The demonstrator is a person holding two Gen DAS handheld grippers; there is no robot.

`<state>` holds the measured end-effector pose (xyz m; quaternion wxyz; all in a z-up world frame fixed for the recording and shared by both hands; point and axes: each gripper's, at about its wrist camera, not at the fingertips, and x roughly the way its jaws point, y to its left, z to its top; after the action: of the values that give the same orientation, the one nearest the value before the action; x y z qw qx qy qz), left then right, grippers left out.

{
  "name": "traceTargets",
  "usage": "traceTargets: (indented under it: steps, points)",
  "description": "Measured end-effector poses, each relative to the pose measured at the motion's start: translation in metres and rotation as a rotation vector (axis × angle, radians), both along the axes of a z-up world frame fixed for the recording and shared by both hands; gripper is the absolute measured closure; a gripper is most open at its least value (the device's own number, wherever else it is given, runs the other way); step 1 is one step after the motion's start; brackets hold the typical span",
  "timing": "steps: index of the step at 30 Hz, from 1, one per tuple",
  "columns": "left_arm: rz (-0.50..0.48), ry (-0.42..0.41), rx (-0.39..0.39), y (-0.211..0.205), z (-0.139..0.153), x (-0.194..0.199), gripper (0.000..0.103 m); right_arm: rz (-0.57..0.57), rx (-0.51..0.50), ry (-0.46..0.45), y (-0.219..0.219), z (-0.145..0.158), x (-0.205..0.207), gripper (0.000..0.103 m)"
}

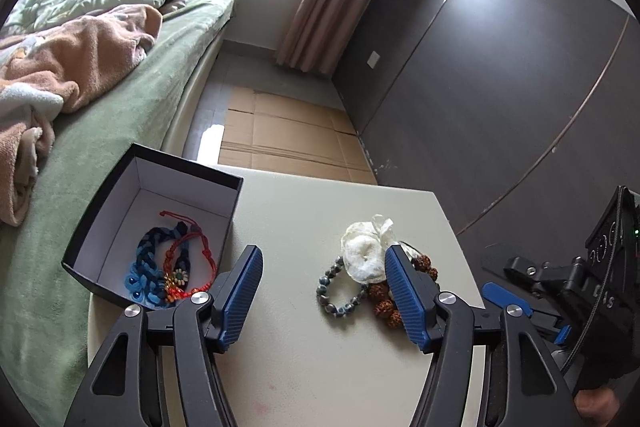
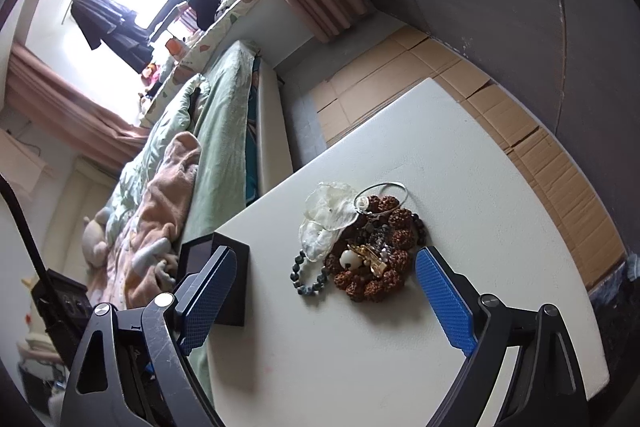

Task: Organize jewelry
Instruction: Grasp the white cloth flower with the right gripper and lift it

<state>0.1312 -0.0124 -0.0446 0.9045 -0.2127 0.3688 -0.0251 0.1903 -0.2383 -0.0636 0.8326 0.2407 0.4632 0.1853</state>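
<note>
Nearest the left wrist camera, the left gripper (image 1: 322, 283) is hanging over the pale cream tabletop (image 1: 304, 367) with its blue ribbed jaws released and nothing between them, though the right-hand pad is sitting just beside the jewelry pile. At about 3 o'clock of it, low at the frame edge, the right gripper (image 1: 520, 311) is coming into view; in its own camera the right gripper (image 2: 320, 287) is spread wide and empty, bracketing the heap from the near side without touching it. Moving outward, the unsorted pile is waiting mid-table: a grey-blue stone bead bracelet (image 1: 338, 287) lying at 9 o'clock of a chunky brown rudraksha-seed bracelet (image 2: 372, 259), with a gold-toned clip-like piece (image 2: 368, 255) and a darker small-bead strand tangled on top of it, a crumpled white sheer fabric pouch (image 1: 366, 247) at 12 o'clock, and a thin silver wire bangle (image 2: 382, 199) just beyond. Further out at 10 o'clock, the open black cardboard box with a white lining (image 1: 120, 211) is sitting on the table corner beside the green bedspread (image 1: 120, 131), and it is already holding a blue braided cord bracelet (image 1: 146, 267) and a red knotted string bracelet (image 1: 192, 259). So I'm judging this partway: a couple of pieces are boxed, the whole bead cluster is still to go.
</note>
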Motion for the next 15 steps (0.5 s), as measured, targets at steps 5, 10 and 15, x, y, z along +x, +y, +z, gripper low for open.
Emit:
traceTargets:
  steps: [5,10,15]
  points:
    - [0.034,-0.007,-0.012,0.014,0.001,0.007,0.041,0.051,-0.064,-0.012,0.025,-0.006,0.016,0.022]
    - [0.082,-0.017,-0.021,0.031,0.003,0.014,0.046,0.105,-0.178,-0.045,0.053,-0.011,0.027,0.026]
    - [0.106,-0.023,-0.038,0.044,0.004,0.022,0.046,0.13,-0.287,-0.046,0.07,-0.021,0.037,0.037]
